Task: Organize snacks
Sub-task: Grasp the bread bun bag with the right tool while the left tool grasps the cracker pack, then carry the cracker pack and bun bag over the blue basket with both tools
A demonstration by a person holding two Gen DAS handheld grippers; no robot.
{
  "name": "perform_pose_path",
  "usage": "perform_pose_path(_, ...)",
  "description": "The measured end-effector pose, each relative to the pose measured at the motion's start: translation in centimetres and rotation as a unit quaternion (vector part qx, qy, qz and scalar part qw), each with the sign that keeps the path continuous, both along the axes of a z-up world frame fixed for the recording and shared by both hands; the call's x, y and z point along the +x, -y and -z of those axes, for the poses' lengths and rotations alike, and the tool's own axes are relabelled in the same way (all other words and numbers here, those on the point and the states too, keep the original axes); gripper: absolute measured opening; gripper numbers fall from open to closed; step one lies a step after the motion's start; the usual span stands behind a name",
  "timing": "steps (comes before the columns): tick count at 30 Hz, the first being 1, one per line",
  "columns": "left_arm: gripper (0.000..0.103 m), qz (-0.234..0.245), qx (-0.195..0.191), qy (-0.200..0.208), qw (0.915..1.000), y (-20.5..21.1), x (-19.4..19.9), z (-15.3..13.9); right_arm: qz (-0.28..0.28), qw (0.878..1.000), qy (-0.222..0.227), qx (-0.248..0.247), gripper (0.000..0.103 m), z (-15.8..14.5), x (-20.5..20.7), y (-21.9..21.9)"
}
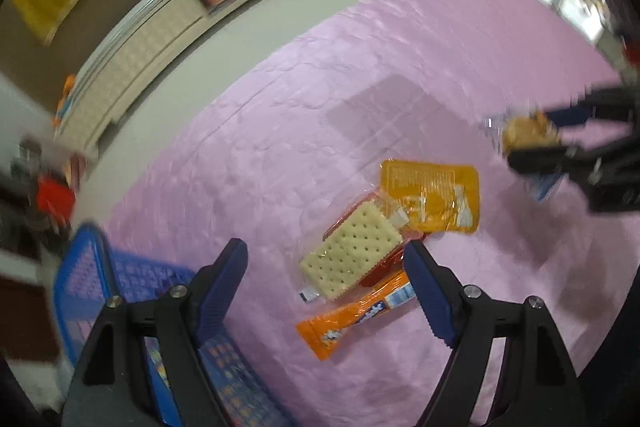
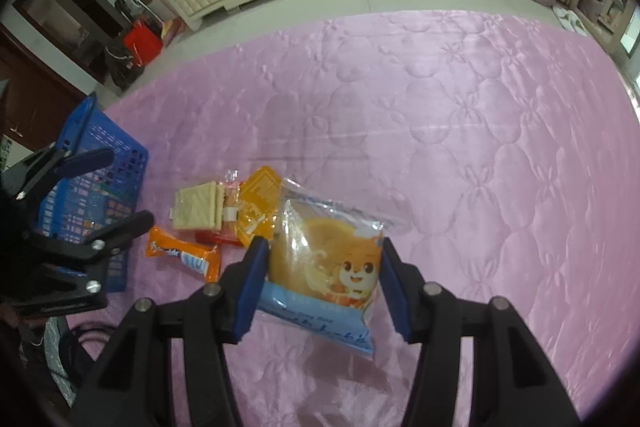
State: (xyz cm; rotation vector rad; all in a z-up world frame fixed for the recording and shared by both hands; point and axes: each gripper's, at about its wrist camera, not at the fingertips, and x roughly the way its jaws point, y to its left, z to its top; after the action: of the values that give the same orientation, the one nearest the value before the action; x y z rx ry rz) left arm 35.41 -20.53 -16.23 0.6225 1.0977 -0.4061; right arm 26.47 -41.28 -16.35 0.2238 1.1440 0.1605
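Three snacks lie lower centre: cracker pack (image 1: 352,251), yellow pouch (image 1: 432,197), orange bar (image 1: 356,319). Right gripper (image 2: 322,279) jaws hold bun bag (image 2: 324,267); left gripper (image 1: 328,287) jaws wide. Keep grip firm toward blue basket (image 2: 90,187).

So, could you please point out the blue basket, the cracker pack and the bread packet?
blue basket (image 2: 100,147): right wrist view, far rim.
cracker pack (image 1: 352,251): left wrist view, cracker face.
bread packet (image 2: 324,259): right wrist view, front centre.

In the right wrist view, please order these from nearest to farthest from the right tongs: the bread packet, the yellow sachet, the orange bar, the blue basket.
From the right tongs:
1. Bread packet, gripped between the pads.
2. Yellow sachet, just behind, upper left.
3. Orange bar, further left on the pink quilt.
4. Blue basket, far left.
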Motion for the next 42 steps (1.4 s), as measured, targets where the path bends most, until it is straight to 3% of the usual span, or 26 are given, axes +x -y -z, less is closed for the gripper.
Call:
perform_pose_path(5,0.079,0.055,0.053,-0.014,0.9970,1.4,0.1,2.0,-0.014,1.000,0.016,0.023,0.059,0.6,-0.6,-0.1)
perform_pose_path(14,0.079,0.086,0.082,-0.067,0.9907,1.9,1.1,5.3,-0.042,0.998,0.013,0.033,0.059,2.1,2.0,-3.3)
perform_pose_path(21,0.079,0.122,0.119,-0.091,0.9813,2.4,2.9,7.5,-0.045,0.998,0.015,0.051,0.059,2.8,2.4,-2.5)
perform_pose_path(24,0.078,0.125,0.117,-0.113,0.9788,2.5,3.5,8.5,-0.045,0.997,0.016,0.054,0.059,3.0,2.1,-1.8)
perform_pose_path(25,0.070,0.125,0.109,-0.116,0.9793,2.5,3.6,8.4,-0.043,0.997,0.016,0.054,0.059,3.1,2.0,-1.6)
perform_pose_path(26,0.053,0.127,0.094,-0.126,0.9794,2.5,3.6,8.3,-0.042,0.997,0.017,0.055,0.059,3.1,2.0,-1.5)
perform_pose_path(27,0.050,0.124,0.089,-0.130,0.9797,2.5,3.7,8.2,-0.042,0.997,0.017,0.055,0.059,3.2,1.9,-1.3)
perform_pose_path(33,0.046,0.121,0.095,-0.101,0.9830,2.5,1.8,7.7,-0.035,0.998,0.015,0.051,0.059,2.6,1.2,-1.7)
perform_pose_path(42,0.046,0.091,0.047,-0.043,0.9938,1.9,-1.6,2.1,-0.034,0.998,0.038,0.025,0.059,-1.3,-1.1,-3.9)
